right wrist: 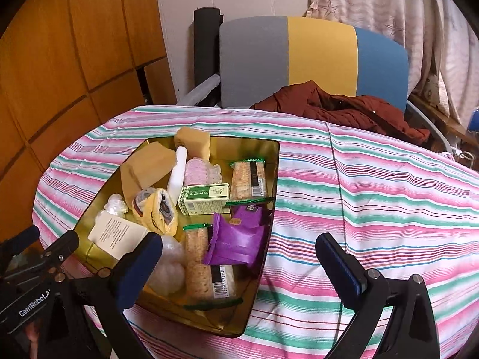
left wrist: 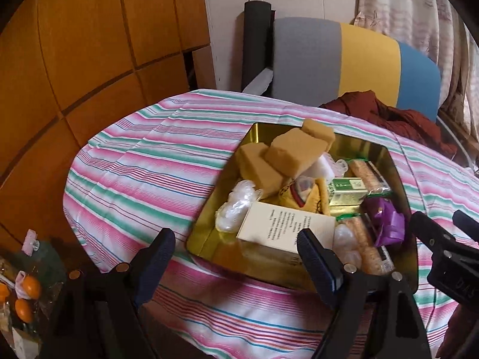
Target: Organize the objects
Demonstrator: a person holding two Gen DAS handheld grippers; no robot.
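Observation:
A gold tin tray point(left wrist: 398, 167) point(right wrist: 271, 155) sits on the striped tablecloth point(left wrist: 149, 161) point(right wrist: 374, 185). It holds tan sponge blocks point(left wrist: 292, 151) point(right wrist: 149, 164), a cream box point(left wrist: 284, 227) point(right wrist: 116, 233), a green box point(left wrist: 348, 190) point(right wrist: 205, 199), cracker packs point(left wrist: 368, 173) point(right wrist: 248, 179), a purple packet point(left wrist: 386, 218) point(right wrist: 239, 239), a yellow pouch point(left wrist: 305, 194) point(right wrist: 158, 209) and clear wrappers point(left wrist: 236, 209). My left gripper point(left wrist: 236, 263) is open and empty at the tray's near edge. My right gripper point(right wrist: 239, 269) is open and empty over the tray's near right corner.
A grey, yellow and blue chair point(left wrist: 344, 59) point(right wrist: 314, 53) with a dark red jacket point(left wrist: 398, 116) point(right wrist: 344, 107) stands behind the table. Wooden cabinets point(left wrist: 74, 45) are on the left. A bag with oranges point(left wrist: 27, 293) sits at the lower left. Curtains point(right wrist: 389, 6) hang at the right.

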